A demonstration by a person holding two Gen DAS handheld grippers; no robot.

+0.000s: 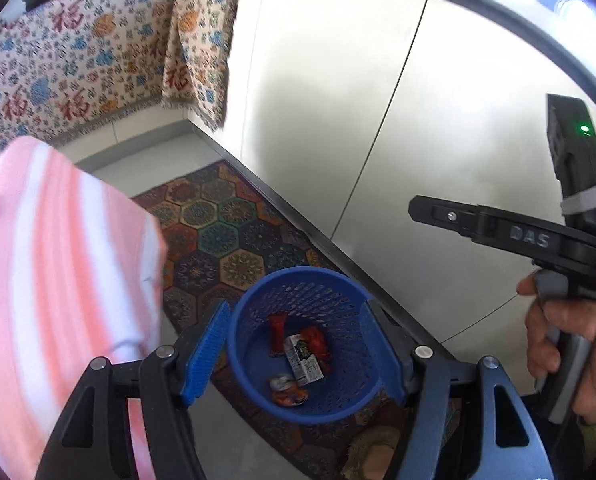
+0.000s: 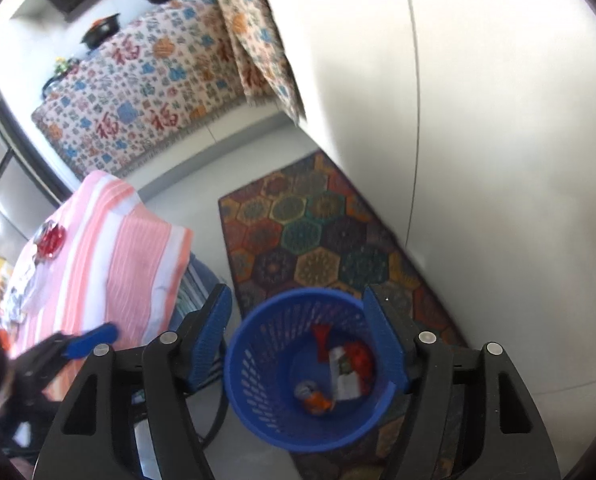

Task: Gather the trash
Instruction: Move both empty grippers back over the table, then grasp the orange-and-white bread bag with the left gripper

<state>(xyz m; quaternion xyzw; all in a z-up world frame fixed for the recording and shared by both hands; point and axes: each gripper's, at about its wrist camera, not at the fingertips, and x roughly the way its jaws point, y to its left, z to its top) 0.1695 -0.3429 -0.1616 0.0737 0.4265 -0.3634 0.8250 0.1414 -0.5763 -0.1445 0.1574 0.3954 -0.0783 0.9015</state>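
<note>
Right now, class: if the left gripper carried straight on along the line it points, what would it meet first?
Most likely the round blue plastic mesh basket on the floor, or the crumpled wrappers inside it. The open jaws frame it with nothing visible between, though depth is unclear.

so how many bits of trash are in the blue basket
4 in the blue basket: red wrapper at back, carton in the middle, red packet behind it, crushed can in front. More may be hidden.
</note>
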